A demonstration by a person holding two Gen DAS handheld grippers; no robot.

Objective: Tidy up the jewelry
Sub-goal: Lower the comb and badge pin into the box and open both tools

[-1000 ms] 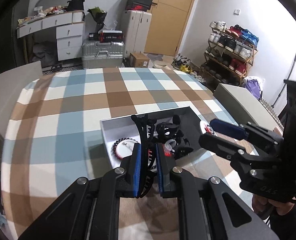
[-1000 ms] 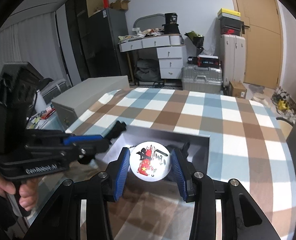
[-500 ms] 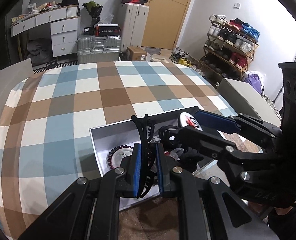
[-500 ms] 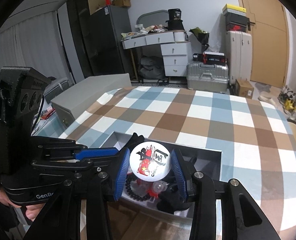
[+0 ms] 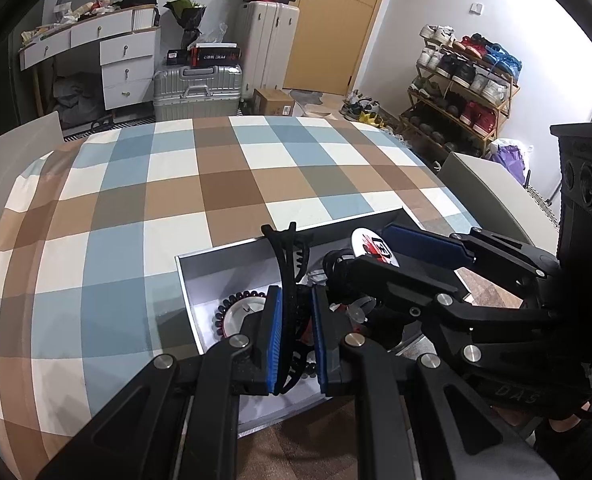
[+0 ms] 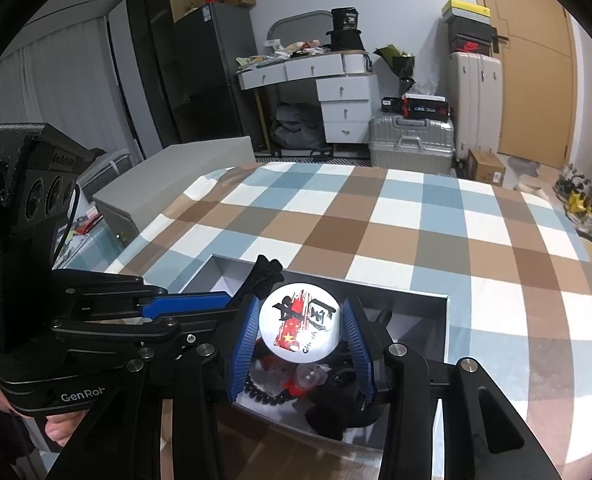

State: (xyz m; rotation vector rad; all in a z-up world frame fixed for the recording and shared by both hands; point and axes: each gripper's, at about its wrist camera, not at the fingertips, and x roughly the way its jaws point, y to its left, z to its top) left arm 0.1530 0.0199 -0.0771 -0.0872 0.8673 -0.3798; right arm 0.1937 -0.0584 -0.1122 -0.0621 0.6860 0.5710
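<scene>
Here the right tool (image 6: 300,332) grips the badge (image 6: 300,328), left tool (image 5: 296,336) clamps the headband (image 5: 285,264).

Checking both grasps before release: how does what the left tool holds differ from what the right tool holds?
The left tool pinches a thin black hair clip edge-on, pads nearly together. The right tool spans a round white badge, printed face up, pads wide apart. Both items hang over the grey tray.

I'm working in a lived-in home bedroom: a shoe rack (image 5: 466,80), stacked suitcases (image 5: 197,90), a cluttered dresser (image 6: 316,88) and a wooden door (image 6: 532,60) surround me.
</scene>
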